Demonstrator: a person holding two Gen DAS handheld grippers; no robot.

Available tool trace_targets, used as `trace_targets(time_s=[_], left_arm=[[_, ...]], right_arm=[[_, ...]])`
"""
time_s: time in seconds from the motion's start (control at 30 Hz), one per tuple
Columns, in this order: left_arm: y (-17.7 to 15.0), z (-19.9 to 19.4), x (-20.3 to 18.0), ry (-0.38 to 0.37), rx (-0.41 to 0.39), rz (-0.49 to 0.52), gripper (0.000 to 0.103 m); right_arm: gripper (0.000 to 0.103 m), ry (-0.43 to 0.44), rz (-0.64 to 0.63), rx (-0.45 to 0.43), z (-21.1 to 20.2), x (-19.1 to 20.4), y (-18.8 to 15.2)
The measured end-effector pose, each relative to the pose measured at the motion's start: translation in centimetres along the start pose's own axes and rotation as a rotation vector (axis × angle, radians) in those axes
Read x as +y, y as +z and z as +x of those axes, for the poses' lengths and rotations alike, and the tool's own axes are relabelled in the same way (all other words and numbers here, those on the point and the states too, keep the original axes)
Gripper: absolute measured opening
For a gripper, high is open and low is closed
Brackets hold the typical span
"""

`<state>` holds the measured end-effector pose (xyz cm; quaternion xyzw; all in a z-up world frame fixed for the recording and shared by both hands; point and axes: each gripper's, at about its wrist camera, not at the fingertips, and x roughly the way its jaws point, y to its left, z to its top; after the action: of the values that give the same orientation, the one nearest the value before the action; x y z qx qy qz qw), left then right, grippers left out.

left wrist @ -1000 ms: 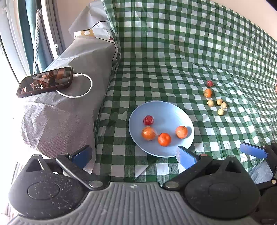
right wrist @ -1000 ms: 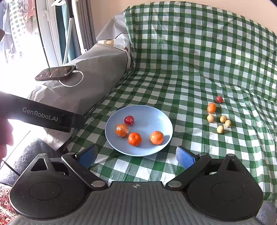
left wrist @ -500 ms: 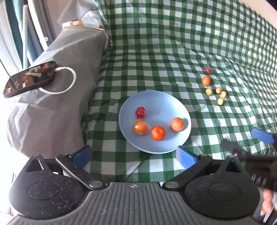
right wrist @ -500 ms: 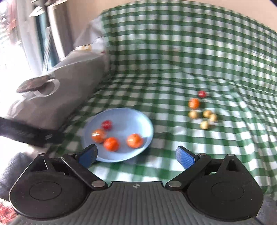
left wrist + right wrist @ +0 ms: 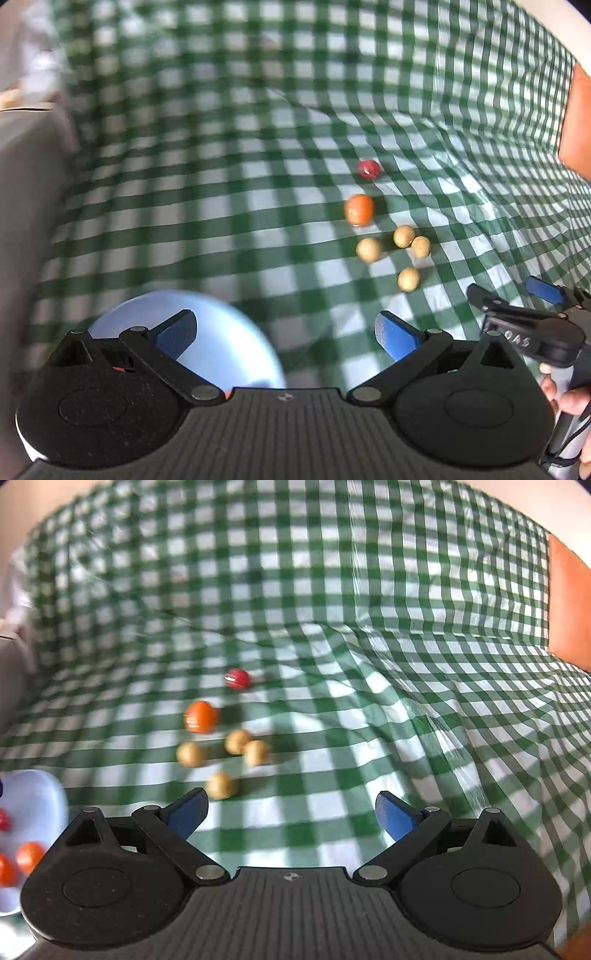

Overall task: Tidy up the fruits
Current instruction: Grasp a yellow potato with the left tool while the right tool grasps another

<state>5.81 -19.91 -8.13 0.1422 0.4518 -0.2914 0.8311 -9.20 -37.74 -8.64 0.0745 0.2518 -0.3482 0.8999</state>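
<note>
Hovering my right claw (image 5: 291, 808) low over the green checked cloth (image 5: 406, 701), I hold its blue fingers spread wide with nothing between them. The loose fruit lies just ahead and a little to the left of that gap. Nearest is a tan ball (image 5: 221, 785), sitting right beside the tip of the left finger. Beyond it come three more tan ones, then an orange fruit (image 5: 201, 716), and farthest off a small red fruit (image 5: 238, 678). All six rest on the cloth, close together but mostly apart from one another; two of the tan ones look to be touching.

My left claw (image 5: 286, 328) is spread just as wide and also empty. It hangs over the near edge of the blue plate (image 5: 221, 332), so the loose cluster sits farther from it, ahead and to the right. Seen from that side, my right claw (image 5: 517, 295) pokes in at the right edge, close to the nearest tan ball (image 5: 408, 279).

The plate (image 5: 33, 797) lies to the left of my right claw, already holding some orange and red fruit at its visible rim.

I judge the right claw to be the nearer one. These fruits are round, so no axis matters; the claw needs only a slight shift left and forward to straddle the nearest tan ball. Both views are blurred, so finer detail is uncertain.
</note>
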Motion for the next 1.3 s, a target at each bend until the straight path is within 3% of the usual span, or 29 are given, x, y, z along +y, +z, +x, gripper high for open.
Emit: trace_targets(time_s=[0.2,0.43,0.5,0.53,0.57,0.6,0.63,0.67,0.93,1.1,1.3], left_arm=[[3.8,7.6,-3.0,-0.031,0.039,0.024,0.103],[5.7,14.1,-4.8,-0.059,0.127,0.072,0.103],[5.7,14.9,-5.1,-0.07,0.148,0.094,0.101],[5.6,14.7,-5.1,-0.076,0.124,0.101,0.094],[5.4,14.2,-5.1,-0.078,0.087,0.113,0.075],[5.4,13.8,-5.2,-0.079,0.068,0.135,0.062],[5.3,13.5,-5.1,-0.091,0.058,0.146,0.039],[5.3,13.3,-5.0,-0.107,0.059,0.147,0.027],[4.5,10.2,-3.8,-0.087,0.05,0.142,0.027],[3.0,5.6,-3.2,-0.059,0.041,0.143,0.027],[0.0,-1.0,-1.7,-0.016,0.03,0.135,0.027]], right_arm=[[0.097,0.055,-0.088,0.022,7.1,-0.9,0.4],[0.095,0.129,-0.16,0.006,10.8,0.2,0.3],[0.089,0.167,-0.15,-0.009,11.1,0.2,0.4],[0.075,0.181,-0.154,-0.027,11.0,0.3,0.3],[0.052,0.197,-0.171,-0.044,10.9,0.5,0.2],[0.04,0.204,-0.185,-0.05,10.7,0.6,0.4],[0.027,0.198,-0.191,-0.051,10.6,0.7,0.4],[0.026,0.195,-0.189,-0.047,10.7,0.6,0.4],[0.026,0.106,-0.081,0.015,9.4,-0.5,1.3],[0.026,0.093,-0.045,0.005,4.9,-1.0,1.0],[0.026,0.143,-0.067,-0.036,-2.0,0.8,-0.1]])
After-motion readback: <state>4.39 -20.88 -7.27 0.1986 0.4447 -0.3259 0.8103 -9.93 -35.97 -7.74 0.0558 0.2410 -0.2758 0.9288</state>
